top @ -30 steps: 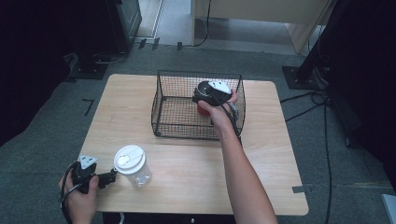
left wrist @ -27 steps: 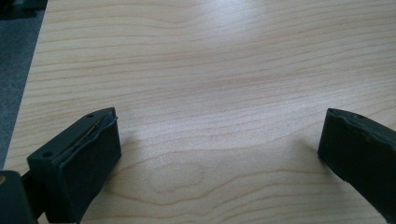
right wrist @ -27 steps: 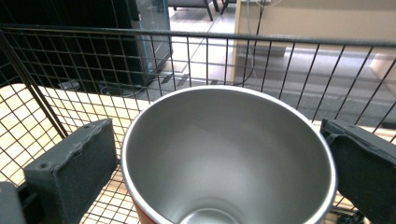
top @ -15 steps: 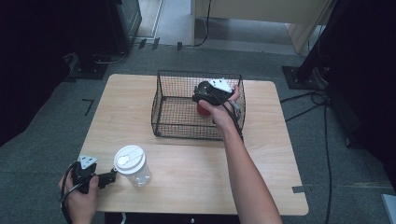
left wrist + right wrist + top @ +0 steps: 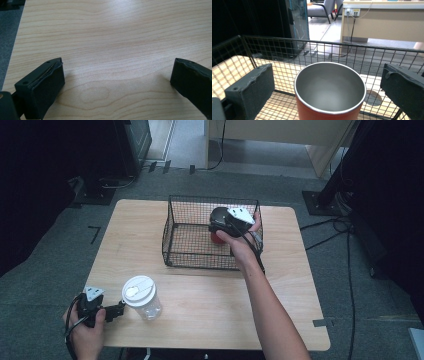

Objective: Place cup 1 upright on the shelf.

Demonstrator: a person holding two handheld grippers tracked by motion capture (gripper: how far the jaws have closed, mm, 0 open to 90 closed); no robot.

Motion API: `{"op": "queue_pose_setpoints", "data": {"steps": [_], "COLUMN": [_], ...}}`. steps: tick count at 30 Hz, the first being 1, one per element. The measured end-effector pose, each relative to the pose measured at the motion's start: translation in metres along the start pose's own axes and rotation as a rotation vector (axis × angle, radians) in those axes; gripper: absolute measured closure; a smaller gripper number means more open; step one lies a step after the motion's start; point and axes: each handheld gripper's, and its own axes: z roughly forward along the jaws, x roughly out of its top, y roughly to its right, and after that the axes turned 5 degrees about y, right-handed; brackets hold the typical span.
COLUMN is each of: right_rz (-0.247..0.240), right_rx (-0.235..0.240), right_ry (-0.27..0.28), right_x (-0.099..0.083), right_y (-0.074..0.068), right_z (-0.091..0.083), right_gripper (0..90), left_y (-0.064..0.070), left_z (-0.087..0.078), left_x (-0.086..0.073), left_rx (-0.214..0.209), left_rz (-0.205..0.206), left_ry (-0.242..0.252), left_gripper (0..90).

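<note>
Right gripper view: right claw (image 5: 328, 82) spread wide, red cup (image 5: 330, 92) upright between its jaws, not pinched, inside wire basket (image 5: 287, 50); high view: left claw (image 5: 117, 310) spread over bare surface (image 5: 112, 37), lidded clear cup (image 5: 142, 296) just ahead of it

Right gripper (image 5: 216, 226) seemingly slightly lower.

red cup (image 5: 329, 100), black mesh basket (image 5: 175, 227), white lid (image 5: 139, 288)
</note>
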Motion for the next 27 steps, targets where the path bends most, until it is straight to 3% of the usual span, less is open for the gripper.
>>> {"op": "queue_pose_setpoints", "data": {"steps": [6, 11, 17, 20, 22, 27], "right_rz": [-0.026, -0.014, -0.019, -0.037, -0.079, -0.094], "right_rx": [0.040, 0.062, 0.089, 0.104, 0.103, 0.128], "right_ry": [0.030, 0.057, 0.051, 0.054, 0.068, 0.054], "right_x": [0.008, 0.014, 0.013, 0.011, 0.009, -0.002], "right_y": [-0.004, -0.005, -0.008, -0.011, -0.013, -0.018], "right_z": [-0.018, -0.034, -0.051, -0.060, -0.068, -0.088], "right_gripper": [0.0, 0.0, 0.0, 0.0, 0.0, 0.0], "left_y": [0.000, 0.000, 0.000, 0.000, 0.000, 0.000], "left_z": [0.000, 0.000, 0.000, 0.000, 0.000, 0.000], "left_x": [0.000, 0.000, 0.000, 0.000, 0.000, 0.000], "left_rx": [0.000, 0.000, 0.000, 0.000, 0.000, 0.000], "left_rz": [0.000, 0.000, 0.000, 0.000, 0.000, 0.001], "left_ry": [0.000, 0.000, 0.000, -0.001, -0.001, -0.001], "left_gripper": [0.0, 0.0, 0.0, 0.0, 0.0, 0.0]}}
